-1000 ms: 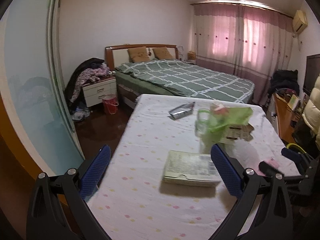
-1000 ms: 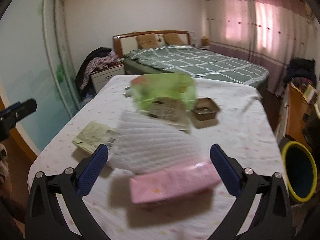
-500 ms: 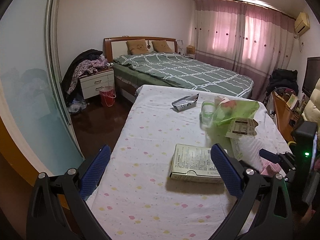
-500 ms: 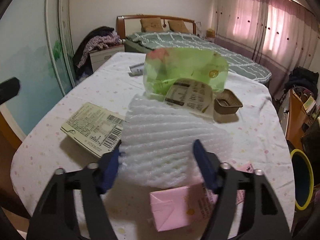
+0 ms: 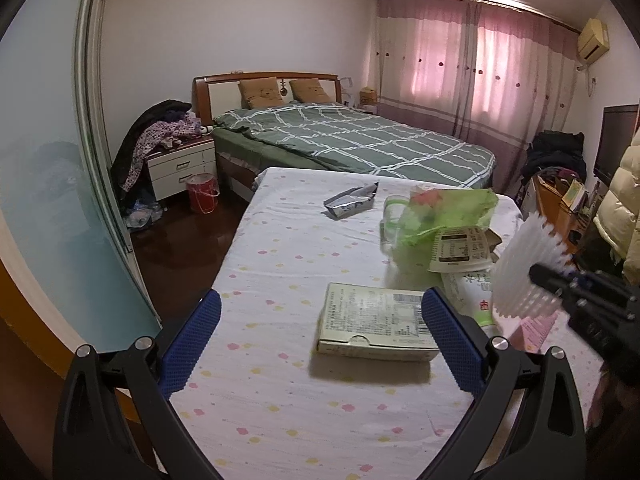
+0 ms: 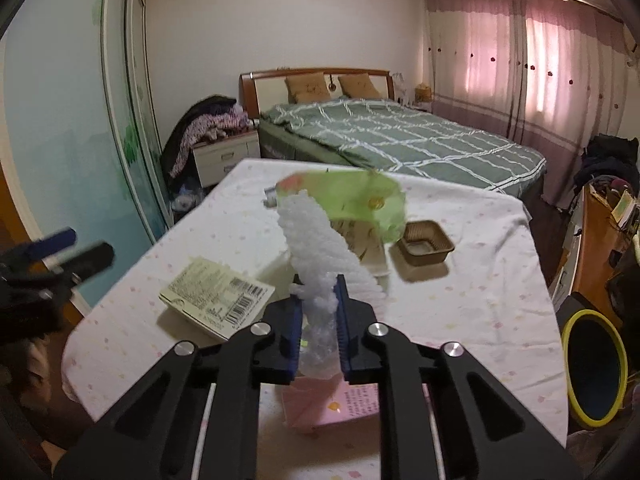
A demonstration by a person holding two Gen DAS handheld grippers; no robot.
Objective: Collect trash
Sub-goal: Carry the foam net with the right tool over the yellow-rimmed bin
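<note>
Here, table [image 5: 280, 360] under white cloth with pastel dots, foot of bed [image 5: 360, 140] behind. Yellow-rimmed bin [image 6: 596, 368] on floor right of table. Green plastic bag [image 6: 360, 200] mid-table, flat printed box [image 5: 372, 320] nearer, brown paper tray [image 6: 426, 242] beside bag, pink carton [image 6: 332, 404] at near edge. Right gripper [image 6: 318, 312] has just been closing; pads pinch white foam net sleeve [image 6: 316, 240], sleeve lifted off cloth. Left gripper [image 5: 320, 336] wide apart, empty, hovering before box.
</note>
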